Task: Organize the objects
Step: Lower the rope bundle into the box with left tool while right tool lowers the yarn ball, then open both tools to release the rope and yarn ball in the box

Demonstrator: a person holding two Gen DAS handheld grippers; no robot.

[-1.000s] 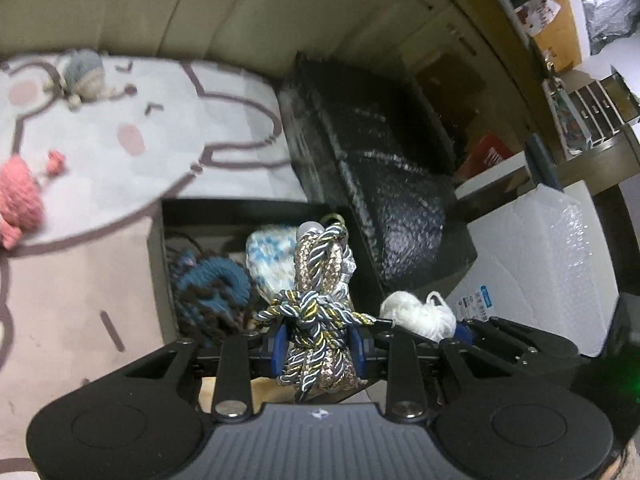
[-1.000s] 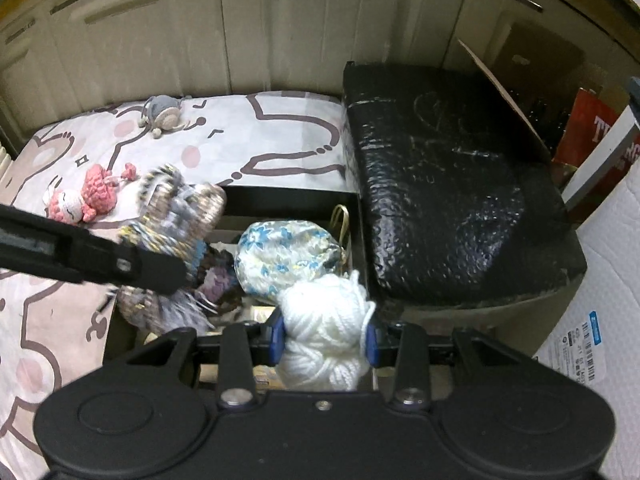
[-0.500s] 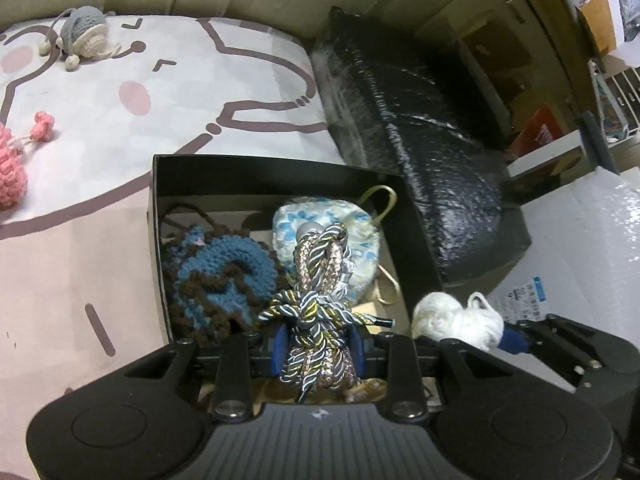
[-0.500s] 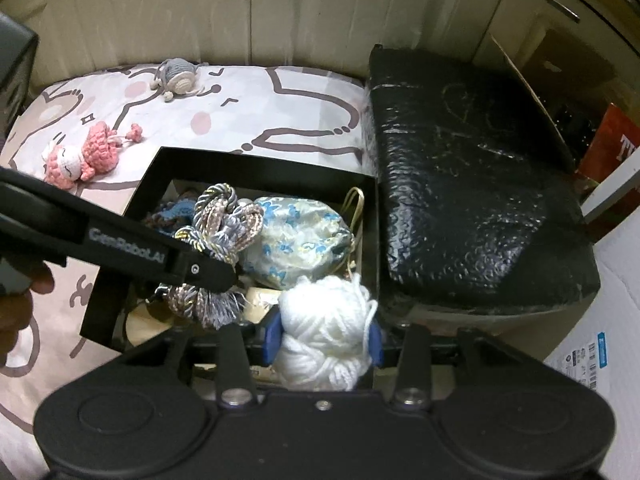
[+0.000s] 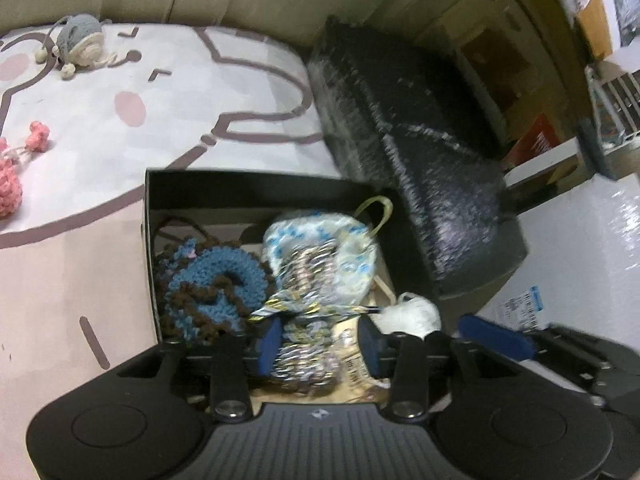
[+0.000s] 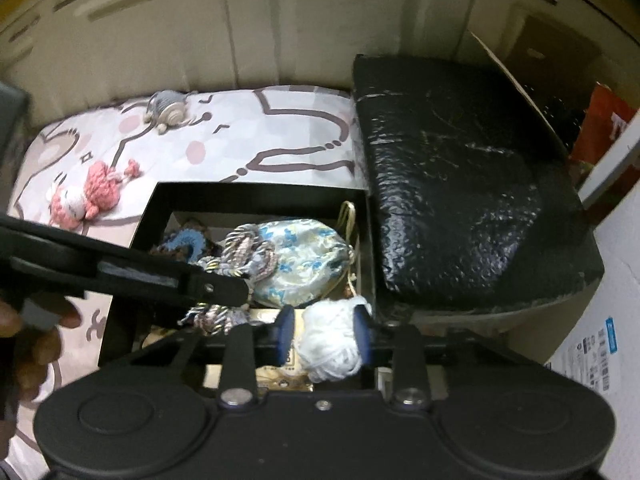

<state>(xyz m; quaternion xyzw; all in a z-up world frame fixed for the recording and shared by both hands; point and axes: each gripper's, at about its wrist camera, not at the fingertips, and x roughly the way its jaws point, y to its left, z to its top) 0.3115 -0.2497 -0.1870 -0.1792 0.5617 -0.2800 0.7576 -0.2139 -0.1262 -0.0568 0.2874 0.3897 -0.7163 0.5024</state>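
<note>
The cord bundle (image 5: 310,336) sits loose between the left gripper's (image 5: 320,342) widened jaws, long axis running near-to-far over the box (image 5: 256,188), while white yarn (image 6: 330,342) is clamped in the right gripper (image 6: 324,338) just right.

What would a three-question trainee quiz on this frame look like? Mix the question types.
1. True or false: the pink doll lies inside the black box.
2. What sits between the right gripper fingers?
A. white yarn ball
B. grey doll
C. floral pouch
3. Fill in: the left gripper has opened around the ____ bundle.

Key: 1 false; 2 A; 3 cord.
</note>
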